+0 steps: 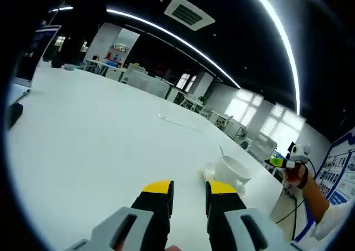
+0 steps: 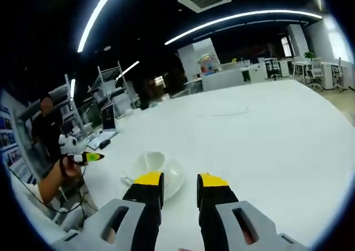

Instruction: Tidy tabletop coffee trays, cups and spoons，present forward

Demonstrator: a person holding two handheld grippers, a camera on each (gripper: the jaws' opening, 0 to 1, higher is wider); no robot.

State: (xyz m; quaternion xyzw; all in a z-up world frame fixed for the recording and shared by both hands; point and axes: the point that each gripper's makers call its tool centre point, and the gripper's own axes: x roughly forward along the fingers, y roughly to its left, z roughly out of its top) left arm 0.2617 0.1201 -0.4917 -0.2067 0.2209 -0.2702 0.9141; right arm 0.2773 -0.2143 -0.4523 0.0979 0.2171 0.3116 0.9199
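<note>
Partly hidden cup (image 1: 232, 170) (behind jaws)

The left gripper view looks from low over the broad white table (image 1: 100, 145), forward along its own yellow-tipped jaws, across the tabletop toward desks and bright windows far off. Its horizon is rolled, the table falling away toward the right. The white cup on its saucer (image 1: 228, 173) sits near, just past the jaws and near the table's edge.

The right gripper view also rides low over the table (image 2: 260, 134), facing along its jaws toward distant office furniture, with the cup and saucer (image 2: 152, 170) close ahead on the left.

Both views share the tabletop, the cup and a person's hand holding a small device (image 1: 291, 163) (image 2: 75, 157) beyond the table's edge.
</note>
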